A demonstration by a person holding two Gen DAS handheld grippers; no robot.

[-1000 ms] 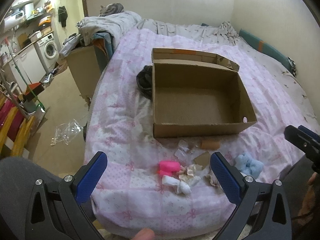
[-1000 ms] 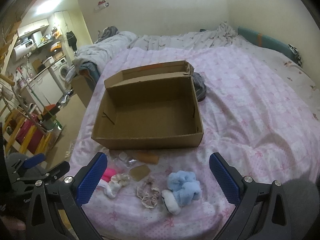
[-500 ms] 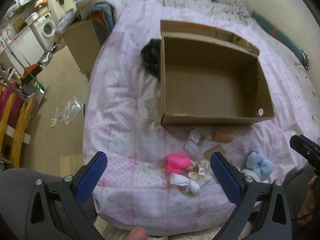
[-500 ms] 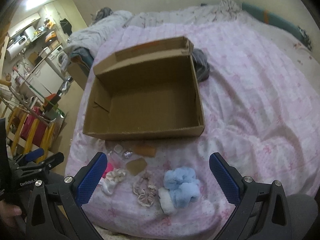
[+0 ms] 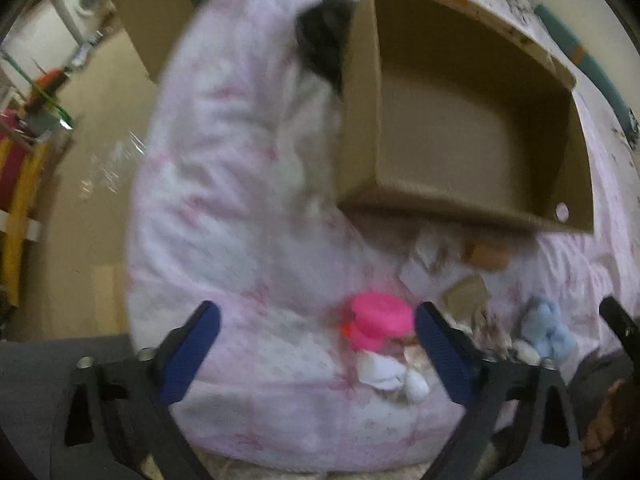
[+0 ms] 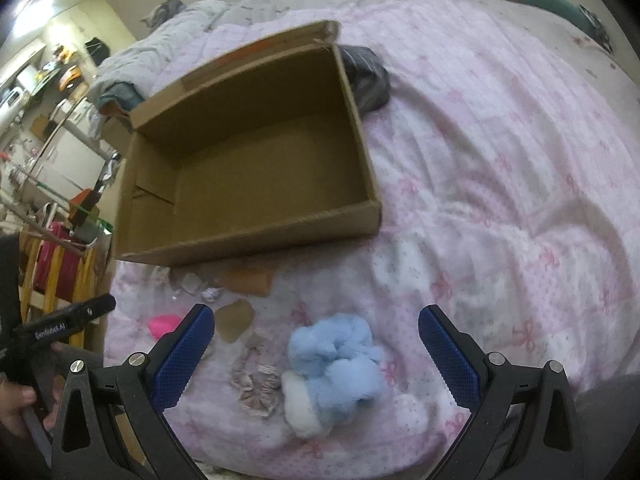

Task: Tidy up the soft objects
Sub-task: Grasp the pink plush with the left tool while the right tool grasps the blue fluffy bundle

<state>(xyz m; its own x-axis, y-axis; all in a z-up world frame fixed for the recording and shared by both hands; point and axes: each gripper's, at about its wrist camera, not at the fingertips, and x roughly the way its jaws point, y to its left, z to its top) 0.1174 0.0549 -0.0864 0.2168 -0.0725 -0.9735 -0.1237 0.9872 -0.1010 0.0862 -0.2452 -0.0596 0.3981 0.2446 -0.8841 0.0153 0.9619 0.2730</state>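
left claw (image 5: 316, 340) narrowing, spread | right claw (image 6: 316, 340) spread | 1 box (image 6: 256, 236) | 1 blue plush (image 6: 336, 360)

Left gripper (image 5: 316, 336) angled steeply down, my jaws just been closing a bit, nothing pinched between the pads. Right gripper (image 6: 316, 340) tilted down too, jaws spread wide, nothing gripped.

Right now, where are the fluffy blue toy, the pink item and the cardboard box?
fluffy blue toy (image 6: 334, 356): right wrist view, middle of its fur.
pink item (image 5: 380, 320): left wrist view, its top.
cardboard box (image 6: 260, 184): right wrist view, bare inside floor.
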